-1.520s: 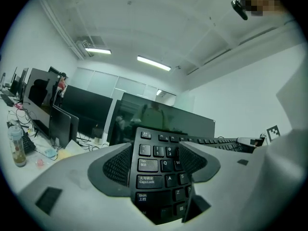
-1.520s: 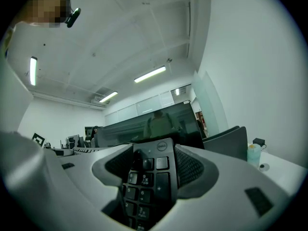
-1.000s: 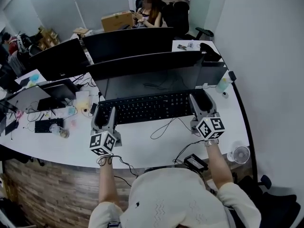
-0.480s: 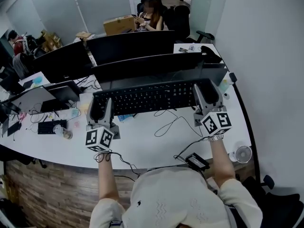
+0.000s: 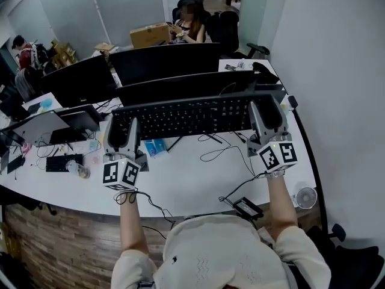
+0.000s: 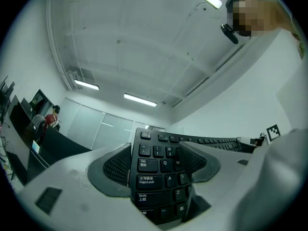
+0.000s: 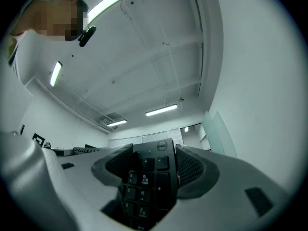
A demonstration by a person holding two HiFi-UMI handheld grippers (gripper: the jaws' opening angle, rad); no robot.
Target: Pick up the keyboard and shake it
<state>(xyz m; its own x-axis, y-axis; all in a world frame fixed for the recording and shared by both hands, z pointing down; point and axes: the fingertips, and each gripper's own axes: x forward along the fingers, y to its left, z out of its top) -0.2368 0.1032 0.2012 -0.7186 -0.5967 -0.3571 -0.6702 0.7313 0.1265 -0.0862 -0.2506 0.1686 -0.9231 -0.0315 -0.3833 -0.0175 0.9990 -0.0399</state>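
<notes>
A black keyboard (image 5: pixel 186 116) hangs in the air above the white desk (image 5: pixel 180 185), held by both ends and tilted with its keys toward me. My left gripper (image 5: pixel 123 130) is shut on its left end; the left gripper view shows the Tab and Caps Lock keys of the keyboard (image 6: pixel 159 170) between the pads. My right gripper (image 5: pixel 264 114) is shut on the right end, where the number pad of the keyboard (image 7: pixel 151 177) sits between the pads. Its black cable (image 5: pixel 219 152) trails down onto the desk.
Black monitors (image 5: pixel 180 83) stand just behind the lifted keyboard. A small blue packet (image 5: pixel 154 147) lies on the desk under it. A laptop (image 5: pixel 42 125), a small keyboard (image 5: pixel 57 161) and clutter sit at the left. A power adapter (image 5: pixel 246 208) and small fan (image 5: pixel 305 196) lie near the front right edge. A seated person (image 5: pixel 189 23) is far behind.
Both grippers have risen with the keyboard: it left the desk, climbed toward the monitors and tilted its keys toward me. The blue packet beneath it came into sight.
</notes>
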